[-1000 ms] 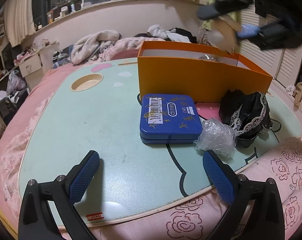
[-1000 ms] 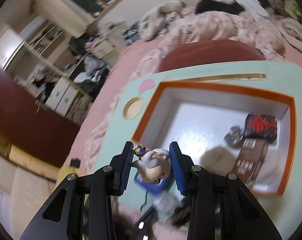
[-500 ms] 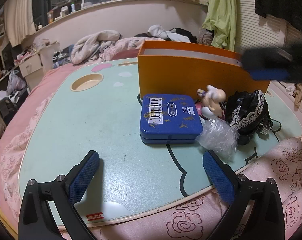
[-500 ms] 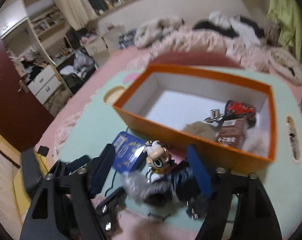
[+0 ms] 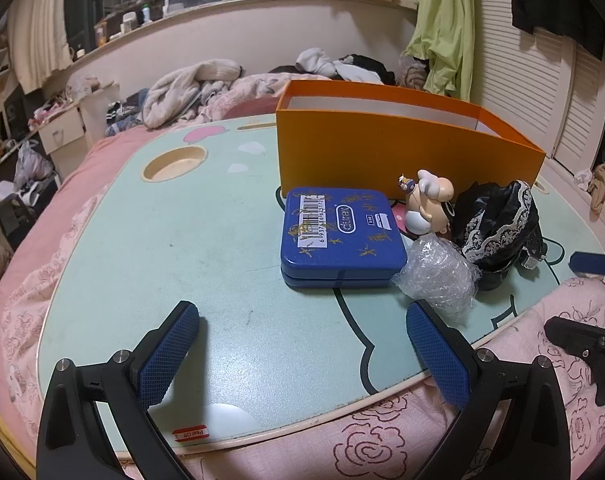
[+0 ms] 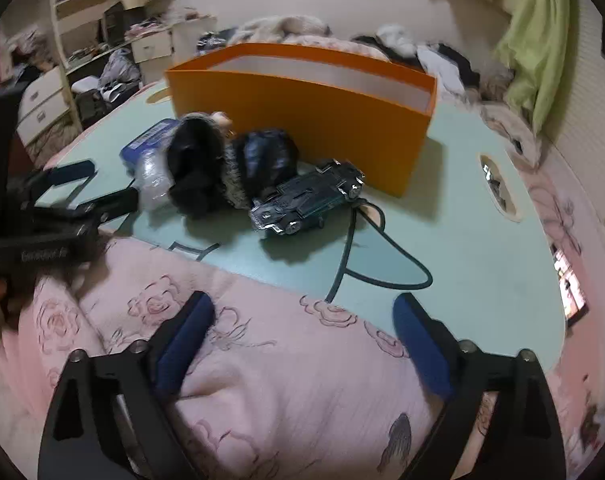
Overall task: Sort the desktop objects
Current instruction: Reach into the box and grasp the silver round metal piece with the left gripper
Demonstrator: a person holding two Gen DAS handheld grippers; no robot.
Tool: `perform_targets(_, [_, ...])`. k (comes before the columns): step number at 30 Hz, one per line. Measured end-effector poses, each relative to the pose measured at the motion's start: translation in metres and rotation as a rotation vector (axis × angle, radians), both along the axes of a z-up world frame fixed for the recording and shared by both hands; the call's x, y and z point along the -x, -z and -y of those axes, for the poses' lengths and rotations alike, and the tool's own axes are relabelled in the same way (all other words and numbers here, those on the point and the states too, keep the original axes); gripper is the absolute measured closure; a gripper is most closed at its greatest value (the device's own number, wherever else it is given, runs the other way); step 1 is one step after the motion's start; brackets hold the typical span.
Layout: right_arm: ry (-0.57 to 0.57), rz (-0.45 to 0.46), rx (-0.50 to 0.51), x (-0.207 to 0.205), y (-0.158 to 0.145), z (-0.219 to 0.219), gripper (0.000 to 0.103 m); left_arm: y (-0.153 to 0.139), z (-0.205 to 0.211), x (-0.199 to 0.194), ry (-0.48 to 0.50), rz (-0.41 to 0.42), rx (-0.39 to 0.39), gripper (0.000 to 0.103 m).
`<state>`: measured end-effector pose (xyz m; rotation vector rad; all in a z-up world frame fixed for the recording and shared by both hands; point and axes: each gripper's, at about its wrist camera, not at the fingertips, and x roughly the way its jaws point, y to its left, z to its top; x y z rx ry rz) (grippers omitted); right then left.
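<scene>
The left gripper (image 5: 302, 352) hangs over the near part of the mint-green lap table (image 5: 190, 248), its 2 blue-padded fingers (image 5: 168, 356) spread wide with only bare tabletop between them. Beyond it a blue tin (image 5: 340, 236) lies flat with its barcode label up, close in front of the orange box (image 5: 398, 152), which stands open at the top. Just right of the tin a small cartoon figurine (image 5: 428, 204) stands on the table, outside the box and close to its near wall; whether it touches the wall cannot be told. A crumpled piece of bubble wrap (image 5: 436, 276) sits by the tin's near right corner, and a black lace-trimmed cloth bundle (image 5: 496, 224) lies just right of the figurine. The right gripper (image 6: 302, 344) is held over the pink rose-print bedding (image 6: 262, 380) at the table's near edge, its jaws opening and already far apart, with nothing between them but bedding. From its camera a dark toy car (image 6: 306, 202) rests on the table between the cloth bundle and the box's near right corner, close to both. The box's contents are hidden by its walls in both views.
</scene>
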<state>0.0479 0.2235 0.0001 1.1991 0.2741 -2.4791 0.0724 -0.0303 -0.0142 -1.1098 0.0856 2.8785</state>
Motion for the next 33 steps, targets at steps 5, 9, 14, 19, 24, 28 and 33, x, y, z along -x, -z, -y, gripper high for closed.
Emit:
perform_targets(5, [-0.001, -0.001, -0.004, 0.007, 0.001, -0.002, 0.001, 0.0, 0.001, -0.001, 0.007, 0.003, -0.004, 0.0])
perform_targets(9, [-0.004, -0.003, -0.004, 0.005, 0.002, -0.006, 0.001, -0.004, 0.003, -0.001, 0.007, 0.014, -0.025, 0.0])
perform_targets(14, [-0.005, -0.003, -0.002, 0.003, 0.004, -0.006, 0.001, -0.055, 0.002, -0.003, 0.02, -0.1, -0.033, 0.003])
perform_targets(19, [-0.006, -0.003, -0.002, 0.003, 0.004, -0.007, 0.001, -0.111, -0.027, 0.04, 0.186, -0.022, -0.184, 0.026])
perform_targets(24, [-0.006, -0.003, -0.002, 0.002, 0.003, -0.007, 0.001, -0.093, -0.083, 0.137, 0.207, 0.282, -0.169, 0.053])
perform_targets(28, [-0.007, -0.004, -0.001, 0.002, 0.004, -0.007, 0.001, -0.057, -0.107, 0.178, 0.166, 0.424, -0.15, 0.063])
perform_targets(33, [-0.009, -0.007, 0.003, 0.0, 0.002, -0.005, 0.001, -0.046, -0.119, 0.187, 0.148, 0.427, -0.169, 0.063])
